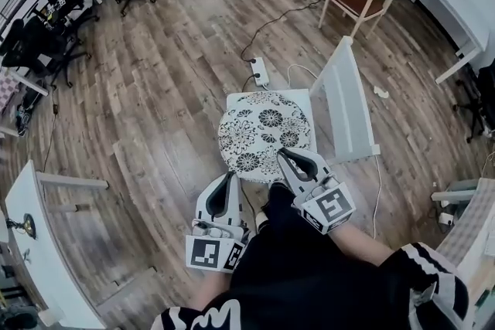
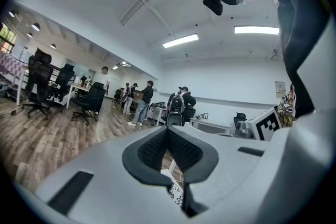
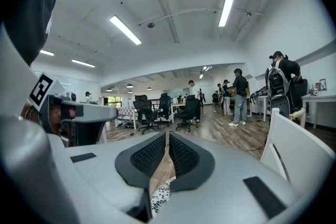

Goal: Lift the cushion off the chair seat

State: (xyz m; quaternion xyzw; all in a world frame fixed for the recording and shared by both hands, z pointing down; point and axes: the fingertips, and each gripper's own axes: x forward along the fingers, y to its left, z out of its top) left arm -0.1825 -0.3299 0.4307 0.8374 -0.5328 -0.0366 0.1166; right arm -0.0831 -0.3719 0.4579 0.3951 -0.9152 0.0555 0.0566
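So the round flowery cushion [image 1: 263,127] is lying flat on the seat of the white chair [image 1: 349,100], nothing lifted yet. The backrest blocks the right side, so the near rim looks like the easy way in. That's probably why both sets sit at that near edge pointing roughly level toward the far side, the left tongs [image 1: 230,176] just beside the rim at the near left and the right tongs [image 1: 283,155] with their tips at the near-right edge. Both pairs are pinched together with nothing between them, so I'd guess they have to spread before either can nip the rim.
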